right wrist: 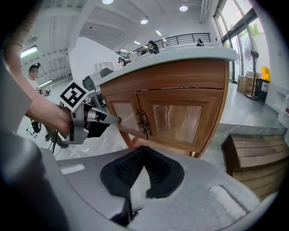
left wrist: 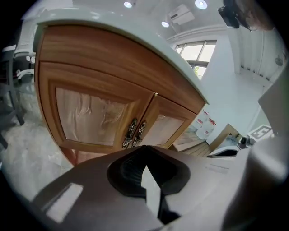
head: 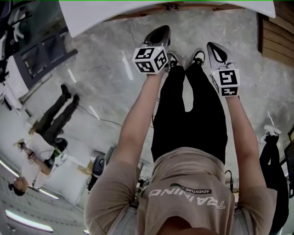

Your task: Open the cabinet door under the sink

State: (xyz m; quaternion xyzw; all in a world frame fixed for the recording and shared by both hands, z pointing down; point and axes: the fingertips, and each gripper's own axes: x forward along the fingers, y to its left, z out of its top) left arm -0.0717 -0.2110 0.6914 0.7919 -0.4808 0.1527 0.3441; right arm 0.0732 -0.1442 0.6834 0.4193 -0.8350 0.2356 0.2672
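Wooden cabinet [right wrist: 180, 79] has two doors [right wrist: 177, 118], two handles [right wrist: 145, 122].

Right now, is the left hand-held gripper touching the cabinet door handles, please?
Apart: the head view shows floor between the left hand-held gripper and the counter.

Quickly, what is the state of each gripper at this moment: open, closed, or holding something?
Left gripper: closed, nothing between its jaws.
Right gripper: closed, nothing between its jaws.
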